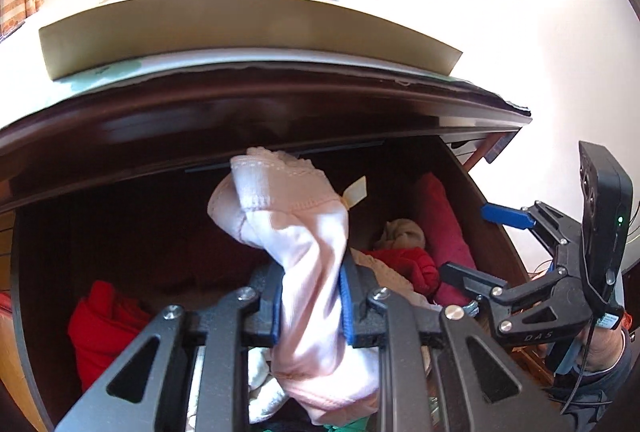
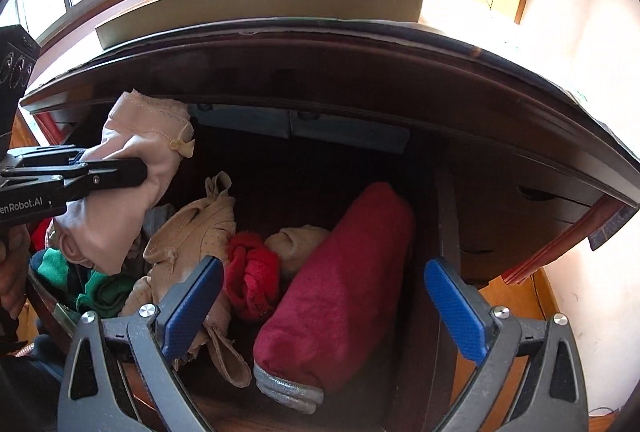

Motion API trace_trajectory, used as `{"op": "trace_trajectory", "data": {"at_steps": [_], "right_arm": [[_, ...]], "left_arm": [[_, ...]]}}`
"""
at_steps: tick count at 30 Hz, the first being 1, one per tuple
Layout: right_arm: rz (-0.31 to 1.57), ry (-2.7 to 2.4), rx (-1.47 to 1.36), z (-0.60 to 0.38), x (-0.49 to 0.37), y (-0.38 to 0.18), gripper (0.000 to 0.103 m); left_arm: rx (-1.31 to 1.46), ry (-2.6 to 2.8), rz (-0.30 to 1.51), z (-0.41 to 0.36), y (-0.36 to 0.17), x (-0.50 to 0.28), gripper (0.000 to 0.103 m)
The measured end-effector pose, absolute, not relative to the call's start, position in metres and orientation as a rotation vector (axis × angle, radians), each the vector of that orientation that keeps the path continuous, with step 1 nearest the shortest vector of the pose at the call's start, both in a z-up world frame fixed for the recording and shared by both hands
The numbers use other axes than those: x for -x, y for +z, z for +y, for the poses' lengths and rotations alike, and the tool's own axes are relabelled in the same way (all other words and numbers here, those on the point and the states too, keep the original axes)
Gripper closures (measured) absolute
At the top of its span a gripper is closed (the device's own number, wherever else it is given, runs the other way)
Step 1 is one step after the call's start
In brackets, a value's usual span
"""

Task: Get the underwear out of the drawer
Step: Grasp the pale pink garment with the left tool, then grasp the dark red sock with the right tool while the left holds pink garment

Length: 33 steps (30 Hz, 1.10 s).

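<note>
Pale pink underwear [image 1: 304, 232] pinched in the left gripper [image 1: 310, 302] above the open drawer [image 2: 448, 232].

The underwear is soft ribbed cotton with a scalloped lace waistband and a small cream bow; it is bunched between the blue textured pads [image 1: 347, 306], clenched on its middle, and hangs clear over the drawer's left side. Below it in the dark wooden drawer lie a crumpled beige garment [image 2: 196, 228], a knotted red knit item [image 2: 252, 276], green fabric [image 2: 100, 292] at the left edge, and a rolled maroon towel-like bundle [image 2: 344, 292] with a grey hem toward the right wall. The right gripper [image 2: 324, 308] hovers over the drawer's front edge, fingers spread wide and grasping nothing. A flat cream box [image 1: 248, 27] rests on the dresser top.
</note>
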State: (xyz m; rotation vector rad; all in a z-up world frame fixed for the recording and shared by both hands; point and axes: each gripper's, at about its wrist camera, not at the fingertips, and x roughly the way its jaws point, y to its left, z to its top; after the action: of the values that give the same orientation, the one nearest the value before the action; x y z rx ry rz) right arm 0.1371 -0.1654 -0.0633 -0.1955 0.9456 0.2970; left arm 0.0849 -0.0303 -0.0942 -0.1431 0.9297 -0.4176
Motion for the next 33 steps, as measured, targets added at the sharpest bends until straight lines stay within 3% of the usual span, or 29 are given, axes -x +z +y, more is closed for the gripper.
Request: {"op": "trace_trajectory", "data": {"at_steps": [6,9,25,33], "right_arm": [[1.013,0.310,0.163,-0.167,-0.143,-0.070,0.034],[1.038,0.302,0.180,-0.164,-0.145,-0.075,0.043],[1.175,0.273,0.318,-0.154,-0.169,-0.103,0.049],[1.101,0.345,0.215,-0.170,-0.172,-0.099,0.069]], "left_arm": [[0.150,-0.427,0.908,-0.026,-0.092,-0.084,0.083],[0.145,-0.430,0.901,-0.027,-0.092,-0.083,0.083],[0.130,-0.422,0.885,-0.030,-0.090,-0.080,0.083],[0.108,-0.402,0.870,-0.031,-0.088,-0.079,0.083]]}}
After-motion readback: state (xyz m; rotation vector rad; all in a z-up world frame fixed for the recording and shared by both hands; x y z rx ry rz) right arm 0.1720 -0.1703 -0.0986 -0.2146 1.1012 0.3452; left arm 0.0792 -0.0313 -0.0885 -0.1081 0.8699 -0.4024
